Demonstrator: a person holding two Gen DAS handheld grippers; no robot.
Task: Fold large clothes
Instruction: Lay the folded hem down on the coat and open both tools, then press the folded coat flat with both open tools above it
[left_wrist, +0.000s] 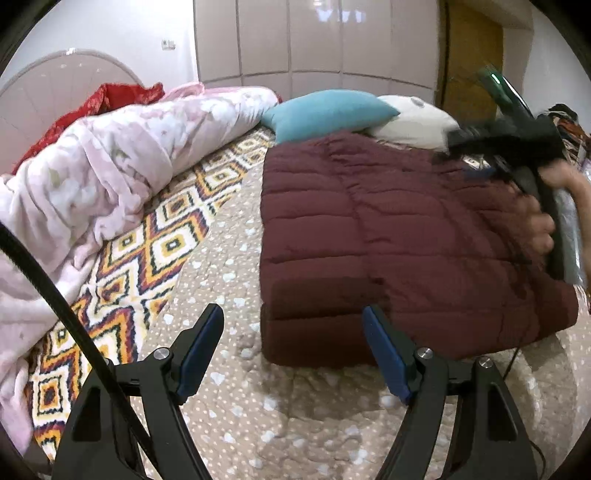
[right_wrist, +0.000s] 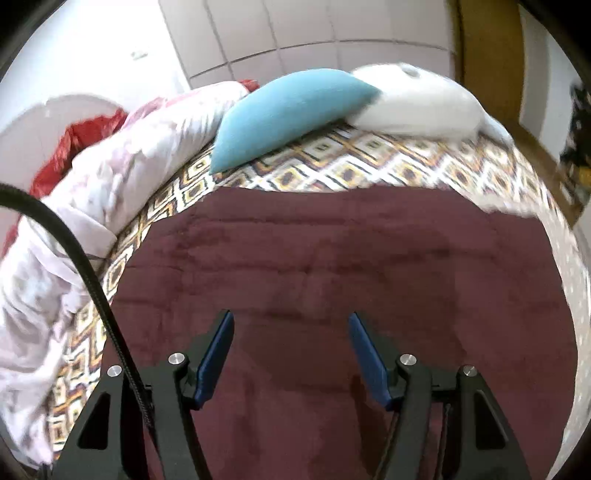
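**quiltwatcher:** So what's the jacket looking like from where you're sitting?

**me:** I've got a maroon quilted jacket (left_wrist: 399, 236) folded into a thick rectangular block. It's puffy, stitched in horizontal channels, with neat edges on the near and left sides. It's lying flat on the bed (left_wrist: 229, 369), on the beige bedspread with little white hearts. Behind it there's a teal pillow (left_wrist: 328, 112) and a white pillow (left_wrist: 410, 122) touching each other, and off to the left a rumpled pink blanket (left_wrist: 103, 158) piled on a diamond-pattern cover (left_wrist: 147, 251). Something red (left_wrist: 110, 98) is bunched up by the headboard.

**quiltwatcher:** And the grippers? Holding anything?

**me:** Nope. My left hand-held gripper (left_wrist: 293, 321) hangs over the bedspread just off the jacket's near left corner, blue pads spread well apart, nothing between them. My right hand-held gripper (right_wrist: 291, 326) sits above the middle of the jacket, fingers parted wide, just maroon fabric below them and nothing pinched. From the left camera I can see the person's hand (left_wrist: 535, 225) wrapped around that right gripper over the jacket's right side, pretty blurred.

**quiltwatcher:** Any boxes or baskets around?

**me:** I can't make out anything like that, only a dark cluttered blur at the far right edge that I can't read.
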